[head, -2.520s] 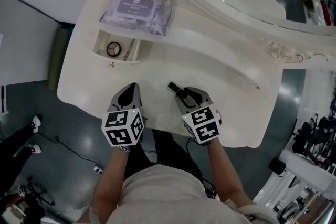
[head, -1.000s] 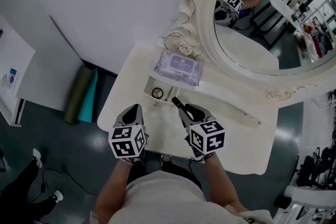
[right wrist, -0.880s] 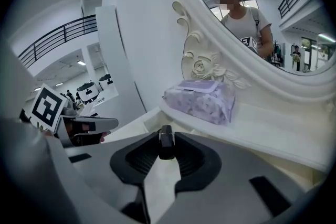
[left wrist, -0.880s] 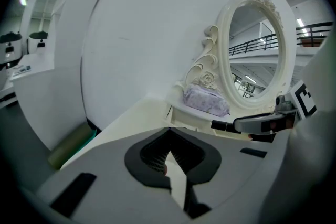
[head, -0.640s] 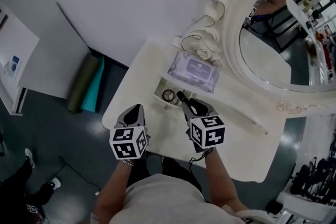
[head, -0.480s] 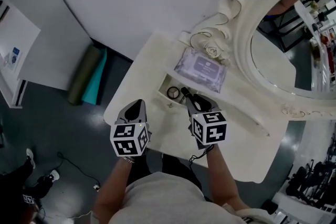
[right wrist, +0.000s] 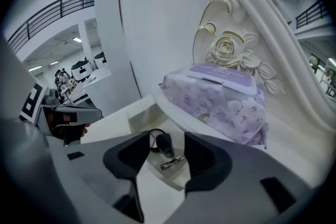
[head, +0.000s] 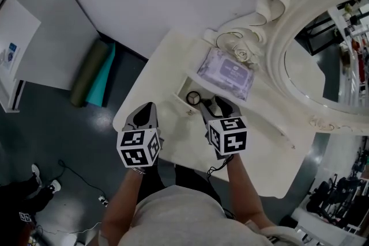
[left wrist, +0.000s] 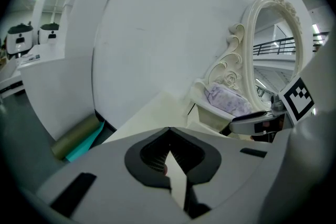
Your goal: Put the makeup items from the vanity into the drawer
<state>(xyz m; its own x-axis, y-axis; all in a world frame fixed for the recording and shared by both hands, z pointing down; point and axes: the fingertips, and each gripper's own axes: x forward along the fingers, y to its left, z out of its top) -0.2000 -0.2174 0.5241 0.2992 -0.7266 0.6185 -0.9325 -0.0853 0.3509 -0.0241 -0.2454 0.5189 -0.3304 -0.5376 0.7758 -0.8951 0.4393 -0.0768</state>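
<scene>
The small open drawer [head: 182, 91] sits in the white vanity [head: 164, 63], with a round black-rimmed compact [head: 193, 98] inside. My right gripper [head: 217, 104] hangs just over the drawer [right wrist: 137, 119]. Its jaws are opening, and a black makeup tube [right wrist: 165, 145] lies on the drawer floor below the gap, free of both pads. A thin metallic piece [right wrist: 172, 163] lies beside the tube. In its own view the right gripper [right wrist: 167, 139] frames these items. My left gripper [head: 149, 108] hovers at the vanity's front left edge, shut and empty; its own view shows the left gripper [left wrist: 169, 136] with tips touching.
A purple pack of wipes [head: 226, 72] lies on the shelf right behind the drawer, under the ornate mirror frame [head: 277, 37]. In the right gripper view the pack of wipes [right wrist: 220, 97] rises close above the drawer. A rolled green mat [head: 89, 73] lies on the floor left of the vanity.
The right gripper carried the black tube from the vanity's front to the drawer, then spread its jaws; the tube now lies in the drawer. The left gripper stayed shut near the front edge.
</scene>
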